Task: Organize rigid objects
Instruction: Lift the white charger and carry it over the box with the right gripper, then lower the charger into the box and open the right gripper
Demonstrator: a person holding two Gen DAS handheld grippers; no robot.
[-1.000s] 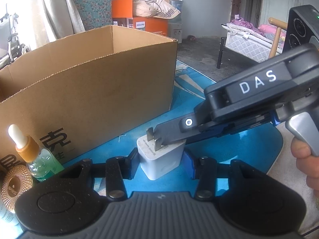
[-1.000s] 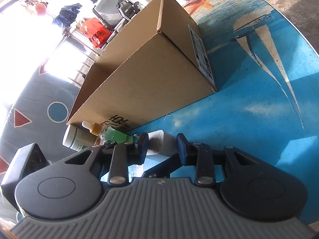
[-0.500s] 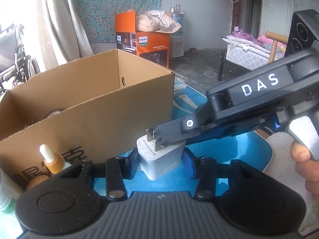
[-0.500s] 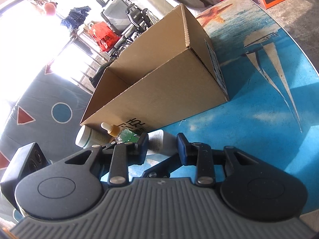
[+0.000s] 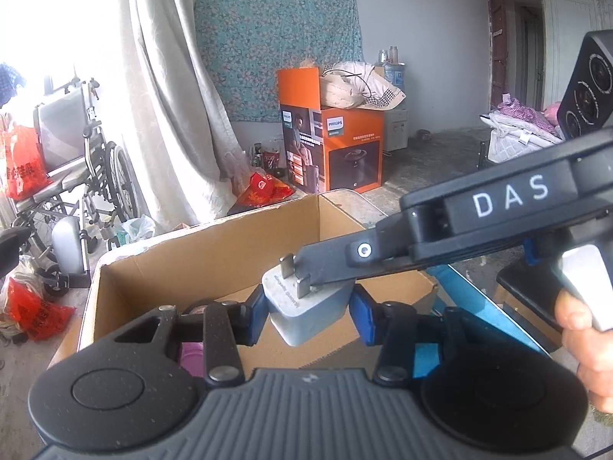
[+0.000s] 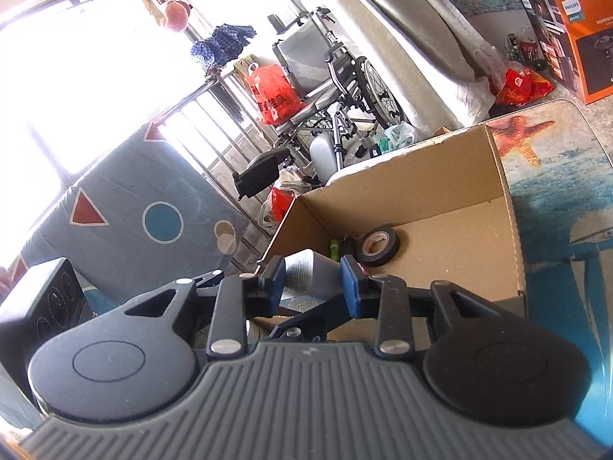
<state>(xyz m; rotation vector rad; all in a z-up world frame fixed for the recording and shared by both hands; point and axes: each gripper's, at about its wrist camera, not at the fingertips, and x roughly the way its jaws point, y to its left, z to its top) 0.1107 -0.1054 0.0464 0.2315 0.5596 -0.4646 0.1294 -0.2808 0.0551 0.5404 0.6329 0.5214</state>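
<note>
A white plug-in charger (image 5: pixel 306 306) with two metal prongs hangs above the open cardboard box (image 5: pixel 191 260). My left gripper (image 5: pixel 309 316) is shut on its sides with the blue pads. My right gripper (image 5: pixel 312 274) reaches in from the right, one dark finger lying across the charger's top beside the prongs. In the right wrist view the same charger (image 6: pixel 312 274) sits clamped between the right gripper's (image 6: pixel 312 283) blue pads, over the near wall of the box (image 6: pixel 440 176). A black tape roll (image 6: pixel 377 245) and a small green item (image 6: pixel 335 247) lie inside the box.
The box stands on a table covered by a blue sea-print cloth (image 6: pixel 555 199). Something pink (image 5: pixel 191 356) shows in the box under the left gripper. On the floor beyond are a wheelchair (image 5: pixel 76 161), red bags and an orange carton (image 5: pixel 333 145).
Both grippers have risen together with the charger, from the tabletop beside the box to above its rim. The box interior has come into view; the bottles beside it have dropped out of sight.
</note>
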